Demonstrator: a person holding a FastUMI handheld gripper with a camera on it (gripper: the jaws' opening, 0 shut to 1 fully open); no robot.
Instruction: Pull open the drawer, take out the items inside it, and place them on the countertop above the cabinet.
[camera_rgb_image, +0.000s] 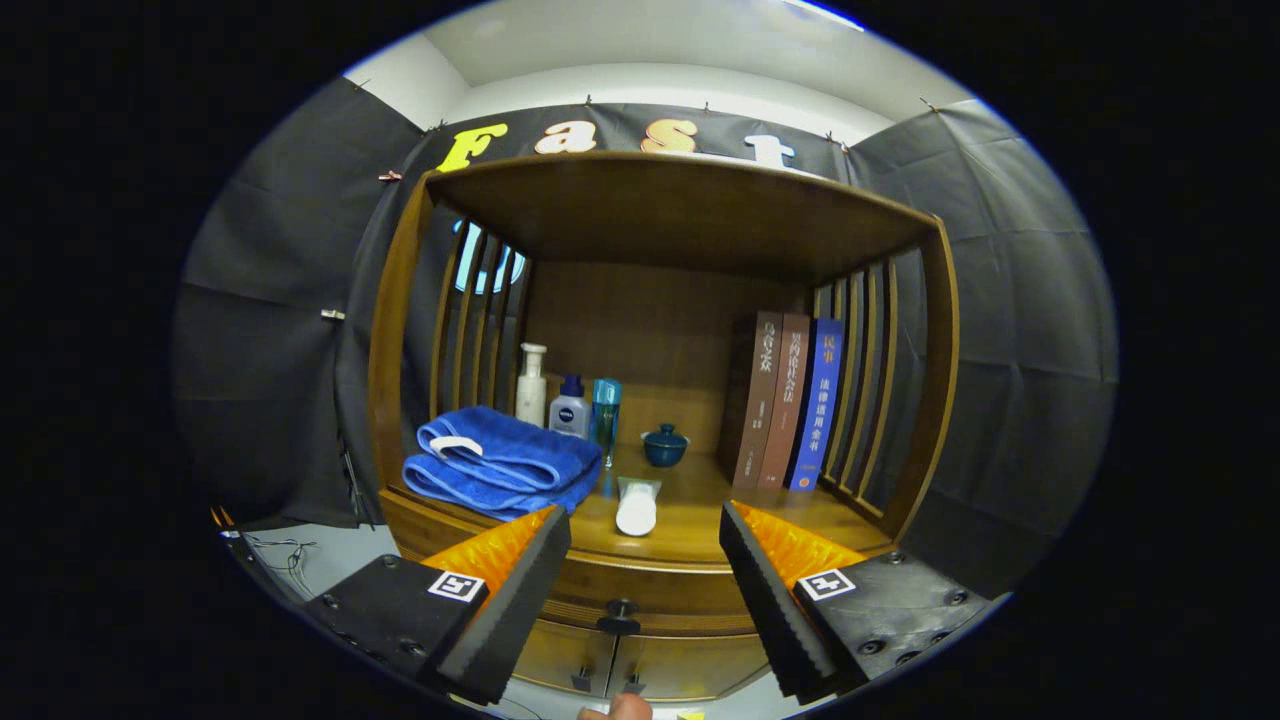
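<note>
Fingers of the gripper (645, 525) stand wide, empty; drawer (640, 585) looks stiff, best pulled by its small dark knob (620, 612).

blue towel (497, 462), brown cabinet (640, 575), orange-black tool (645, 580)

- Wooden countertop (690, 525) carrying folded blue towels (500, 462) at left, white tube (636, 506) lying near front
- 3 bottles (568, 402) standing behind, small blue lidded cup (665, 445) mid, 3 books (790, 400) upright at right

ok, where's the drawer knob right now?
Gripper view: drawer knob sits low between the open gripper fingers, below the countertop edge, under the white tube.
</note>
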